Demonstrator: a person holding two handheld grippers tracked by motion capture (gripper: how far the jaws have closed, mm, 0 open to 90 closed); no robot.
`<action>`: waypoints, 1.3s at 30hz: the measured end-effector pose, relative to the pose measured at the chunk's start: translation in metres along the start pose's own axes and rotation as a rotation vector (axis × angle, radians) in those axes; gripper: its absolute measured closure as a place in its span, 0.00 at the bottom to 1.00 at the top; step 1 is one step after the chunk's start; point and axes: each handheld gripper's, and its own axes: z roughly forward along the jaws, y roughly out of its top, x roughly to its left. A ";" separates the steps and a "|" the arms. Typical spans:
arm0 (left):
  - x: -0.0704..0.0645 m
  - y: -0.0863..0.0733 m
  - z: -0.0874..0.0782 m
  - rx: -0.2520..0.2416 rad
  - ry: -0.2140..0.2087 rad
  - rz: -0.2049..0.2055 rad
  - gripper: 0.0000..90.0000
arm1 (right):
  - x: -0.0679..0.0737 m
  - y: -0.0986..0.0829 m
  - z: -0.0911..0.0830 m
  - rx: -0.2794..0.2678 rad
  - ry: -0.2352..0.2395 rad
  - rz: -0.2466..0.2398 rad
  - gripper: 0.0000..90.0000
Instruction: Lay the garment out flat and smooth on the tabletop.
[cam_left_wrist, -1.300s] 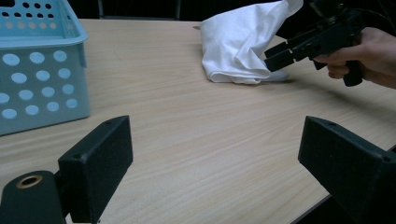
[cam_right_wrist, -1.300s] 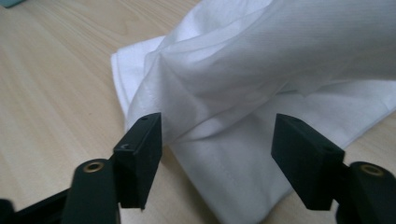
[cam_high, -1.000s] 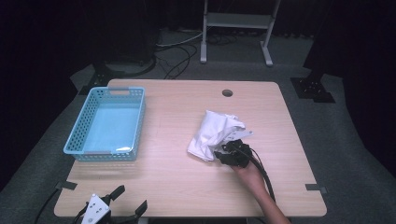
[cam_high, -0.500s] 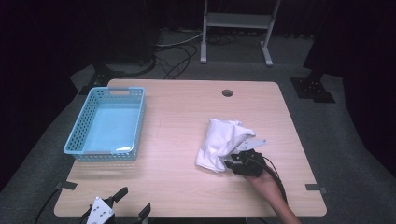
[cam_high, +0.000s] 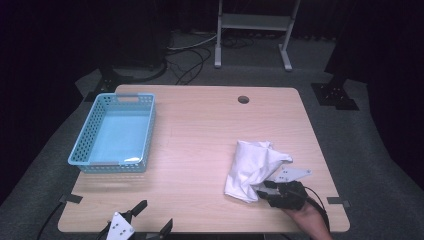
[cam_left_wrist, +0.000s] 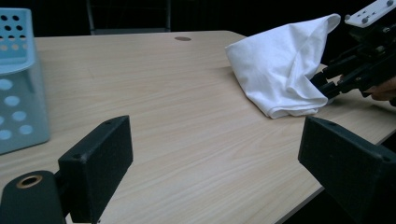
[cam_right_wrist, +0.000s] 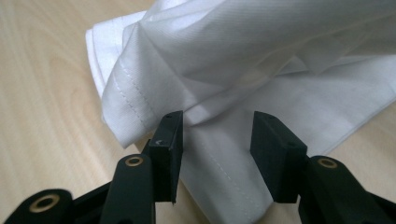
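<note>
White cloth (cam_high: 254, 168) is bunched at the near right of the worktop (cam_high: 200, 145), not yet gripped. Right hand-held gripper (cam_high: 264, 189) is set at its near edge, jaws parted. Left hand-held gripper (cam_high: 150, 221) is held wide, idle. Basket (cam_high: 115, 134) lies far left, well apart.

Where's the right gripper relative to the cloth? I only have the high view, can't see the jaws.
Observer: The right gripper has its jaws apart, with a fold of the white cloth lying between them, not pinched.
Operator: Is the cloth flat?
Observer: No. The left gripper view shows it bunched and standing up off the table.
Operator: And the left gripper?
Observer: The left gripper is wide open over bare wood, with the blue basket close on one side.
</note>
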 end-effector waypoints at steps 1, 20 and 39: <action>-0.002 0.001 0.002 0.003 -0.003 0.003 0.10 | 0.000 0.000 0.000 0.000 0.000 0.000 0.59; -0.089 0.035 0.077 -0.015 -0.211 0.094 0.11 | 0.002 -0.046 -0.046 -0.084 0.056 -0.070 0.36; -0.145 0.075 0.207 -0.013 -0.439 0.165 0.15 | -0.012 -0.087 -0.089 -0.244 -0.052 0.120 0.20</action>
